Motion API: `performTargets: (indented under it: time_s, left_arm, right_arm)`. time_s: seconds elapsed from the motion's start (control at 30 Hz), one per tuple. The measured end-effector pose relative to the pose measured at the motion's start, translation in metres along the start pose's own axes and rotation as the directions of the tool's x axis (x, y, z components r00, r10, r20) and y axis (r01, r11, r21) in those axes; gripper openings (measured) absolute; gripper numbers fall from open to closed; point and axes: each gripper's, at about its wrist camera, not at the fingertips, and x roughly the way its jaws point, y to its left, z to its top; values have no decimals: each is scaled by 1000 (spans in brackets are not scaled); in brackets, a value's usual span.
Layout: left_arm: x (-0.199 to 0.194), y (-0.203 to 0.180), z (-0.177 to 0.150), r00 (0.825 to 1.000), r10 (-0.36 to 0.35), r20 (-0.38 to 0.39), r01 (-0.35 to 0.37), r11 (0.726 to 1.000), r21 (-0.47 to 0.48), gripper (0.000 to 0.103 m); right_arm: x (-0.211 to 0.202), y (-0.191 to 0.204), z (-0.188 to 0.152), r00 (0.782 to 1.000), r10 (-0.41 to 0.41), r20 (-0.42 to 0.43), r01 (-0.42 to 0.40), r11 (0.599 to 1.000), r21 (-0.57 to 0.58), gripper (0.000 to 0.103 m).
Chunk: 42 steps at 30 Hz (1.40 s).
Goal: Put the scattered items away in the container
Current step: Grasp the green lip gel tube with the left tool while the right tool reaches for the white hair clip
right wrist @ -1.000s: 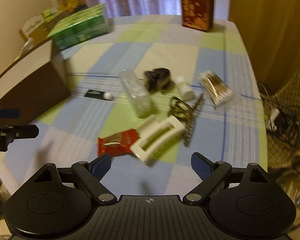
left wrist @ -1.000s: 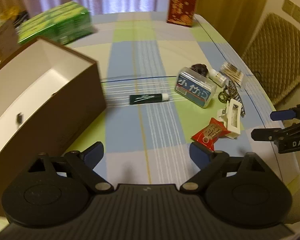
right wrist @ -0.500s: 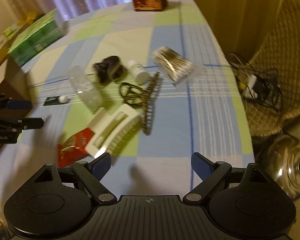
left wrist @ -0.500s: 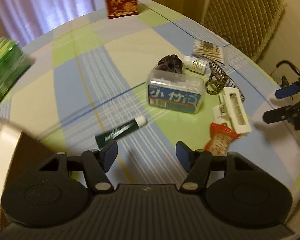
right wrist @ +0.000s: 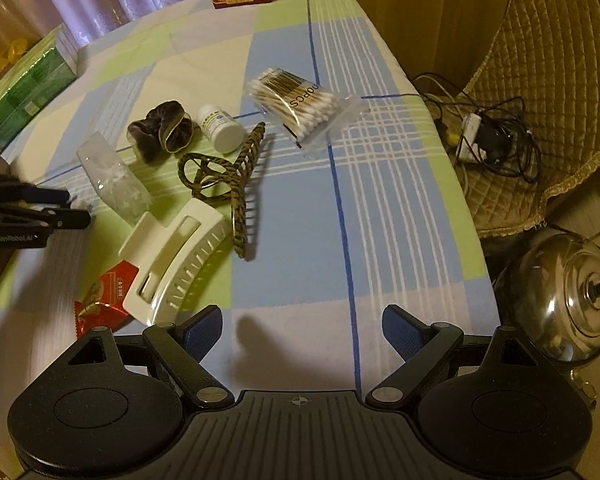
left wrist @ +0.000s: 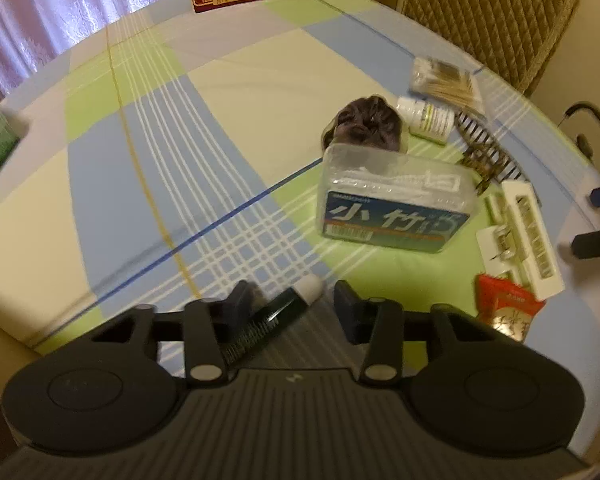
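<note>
Counts on the table

Two hair claws: white, striped. One each: tube, floss box, scrunchie, bottle, swab pack, red sachet at 8 o'clock.

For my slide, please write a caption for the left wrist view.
Open left gripper straddles a dark tube on the checked tablecloth.

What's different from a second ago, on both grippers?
The left gripper swung away from the brown box, came down over the small dark tube and narrowed; the tube now lies between its fingers, not yet clamped. The right gripper shifted view but stays open and empty. The items on the tablecloth haven't moved.
</note>
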Motion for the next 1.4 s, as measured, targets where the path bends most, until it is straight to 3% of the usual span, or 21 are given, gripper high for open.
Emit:
performTargets:
  time_s: [0.37,0.53,0.7,0.73,0.93,1.07,1.27,1.3,1.33,1.4]
  left_arm:
    - [-23,-1,-36,998,10,-66,-23,980,-200,17]
    - [-24,7,-36,998,-10,-57,-8,953,-304,20]
    - [-13,6,-19,999,3,-34,-13,960,-281,22]
    - [-12,6,-17,999,6,-33,-15,961,-276,15]
    - [-19,-2,-30,1000,9,-24,-15,962,-274,13]
    - [-29,-3,-47,999,15,-36,-26,944,-329,13]
    - [-38,-2,-62,998,27,-48,-44,923,-382,12]
    - [-39,-2,-64,998,28,-47,-44,921,-386,12]
    - [-40,-2,-65,999,29,-46,-45,920,-389,13]
    - [-40,-3,-66,999,29,-43,-44,917,-396,13]
  right_arm:
    - [8,1,14,1000,12,1,-12,999,-40,92]
    - [9,4,16,1000,28,5,-28,998,-63,92]
    - [4,7,17,999,48,20,-47,997,-53,92]
    - [3,8,17,998,54,23,-53,997,-50,92]
    - [-4,17,18,990,135,41,-135,991,8,92]
    - [-2,29,17,976,211,53,-213,976,47,92]
    - [14,51,14,979,198,50,-202,973,114,92]
    - [16,52,13,980,190,57,-196,972,131,87]
    - [18,54,12,980,188,61,-195,970,145,64]
    - [24,54,13,981,184,59,-192,963,187,60]
